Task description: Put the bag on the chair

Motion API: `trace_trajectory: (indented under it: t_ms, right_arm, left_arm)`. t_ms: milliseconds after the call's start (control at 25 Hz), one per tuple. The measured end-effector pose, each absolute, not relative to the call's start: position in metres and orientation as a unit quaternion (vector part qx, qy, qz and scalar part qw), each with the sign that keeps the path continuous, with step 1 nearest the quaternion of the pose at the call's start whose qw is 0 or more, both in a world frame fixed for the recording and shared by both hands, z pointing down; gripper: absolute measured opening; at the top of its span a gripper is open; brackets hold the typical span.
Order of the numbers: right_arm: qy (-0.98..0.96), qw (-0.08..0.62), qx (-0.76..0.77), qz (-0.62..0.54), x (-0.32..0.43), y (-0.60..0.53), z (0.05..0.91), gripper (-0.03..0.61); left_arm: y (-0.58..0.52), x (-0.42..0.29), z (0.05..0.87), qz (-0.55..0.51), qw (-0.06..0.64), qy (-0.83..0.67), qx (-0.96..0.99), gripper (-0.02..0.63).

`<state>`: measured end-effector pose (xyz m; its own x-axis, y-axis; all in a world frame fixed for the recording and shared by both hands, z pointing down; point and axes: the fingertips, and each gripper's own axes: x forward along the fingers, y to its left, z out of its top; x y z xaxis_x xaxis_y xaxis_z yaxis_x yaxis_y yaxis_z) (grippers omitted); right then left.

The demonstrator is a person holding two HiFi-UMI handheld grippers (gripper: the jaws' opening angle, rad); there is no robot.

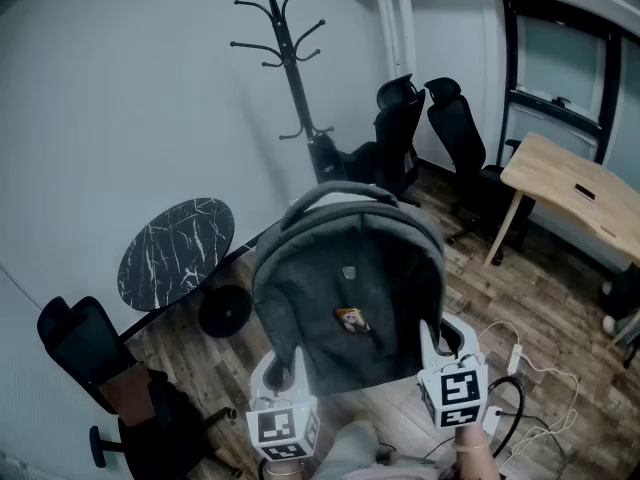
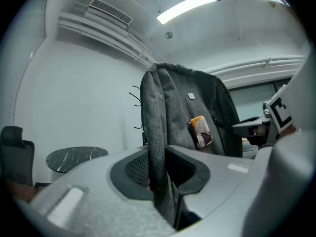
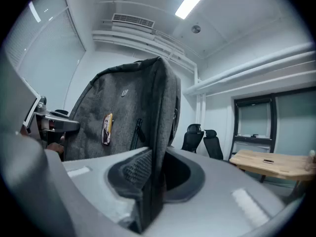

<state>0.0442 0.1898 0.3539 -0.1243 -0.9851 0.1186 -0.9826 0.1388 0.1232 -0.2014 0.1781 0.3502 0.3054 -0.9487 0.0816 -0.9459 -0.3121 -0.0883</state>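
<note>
Okay, I'm holding the grey bag (image 1: 345,278) up, left gripper (image 2: 158,177) and right gripper (image 3: 152,179) each clamping a side edge (badge (image 1: 351,319) unreadable), coat rack (image 1: 290,63) standing behind.

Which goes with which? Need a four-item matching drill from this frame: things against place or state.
Things:
1. grey backpack
2. round marble table
3. wooden desk
4. coat rack

Places or states:
a. tall, black, upright at the back
b. pale top, at the right
c. held up off the floor, clamped at its side edges by the left gripper and the right gripper
d. black with white veins, at the left

Pairs: 1-c, 2-d, 3-b, 4-a
</note>
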Motion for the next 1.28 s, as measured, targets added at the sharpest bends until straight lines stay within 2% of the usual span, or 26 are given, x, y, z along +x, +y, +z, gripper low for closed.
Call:
trace_trajectory:
  t_ms: [480, 1280]
  right_arm:
    - [-0.756, 0.08, 0.649, -0.023, 0.064, 0.226, 0.349, 0.052]
    - [-0.741, 0.104, 0.664, -0.015, 0.049, 0.138, 0.357, 0.051]
  left_arm:
    - [0.223, -0.178, 0.348, -0.053, 0.001, 0.598, -0.799, 0.077]
    - [0.129, -0.188, 0.36, -0.063, -0.023, 0.57, -0.819, 0.075]
